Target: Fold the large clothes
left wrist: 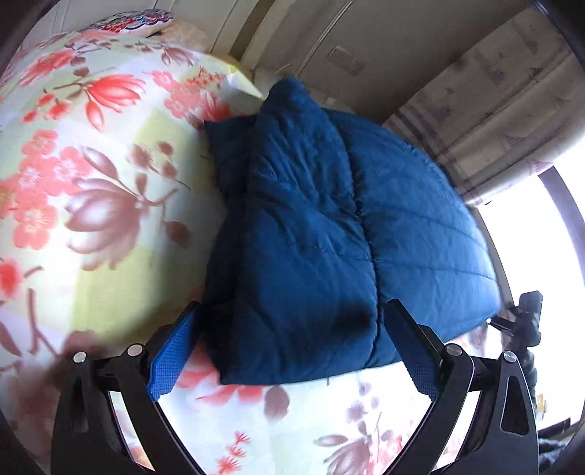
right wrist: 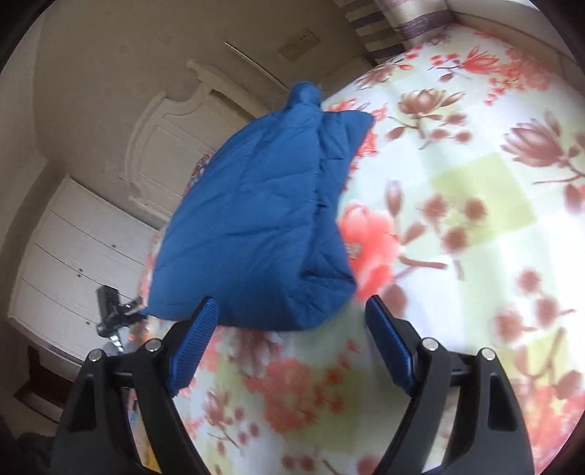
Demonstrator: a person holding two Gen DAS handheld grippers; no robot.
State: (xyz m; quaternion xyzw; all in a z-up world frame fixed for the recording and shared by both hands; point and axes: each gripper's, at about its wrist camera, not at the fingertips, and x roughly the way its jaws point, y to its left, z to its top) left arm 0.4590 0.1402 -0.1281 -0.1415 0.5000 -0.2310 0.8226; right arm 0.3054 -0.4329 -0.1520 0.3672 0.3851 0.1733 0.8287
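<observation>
A dark blue quilted jacket (left wrist: 329, 234) lies folded into a thick bundle on a bed with a floral sheet (left wrist: 91, 190). My left gripper (left wrist: 292, 310) is open; its jaws stand on either side of the bundle's near edge without gripping it. In the right wrist view the same jacket (right wrist: 256, 226) lies on the floral sheet (right wrist: 457, 237) just beyond my right gripper (right wrist: 290, 307), which is open and empty, with its fingers level with the bundle's near edge.
A patterned pillow (left wrist: 135, 20) lies at the far end of the bed. White wardrobe doors (right wrist: 80, 255) and a wall stand beyond the bed. A black tripod with a camera (right wrist: 113, 310) stands beside the bed. A curtain (left wrist: 493, 109) hangs by a bright window.
</observation>
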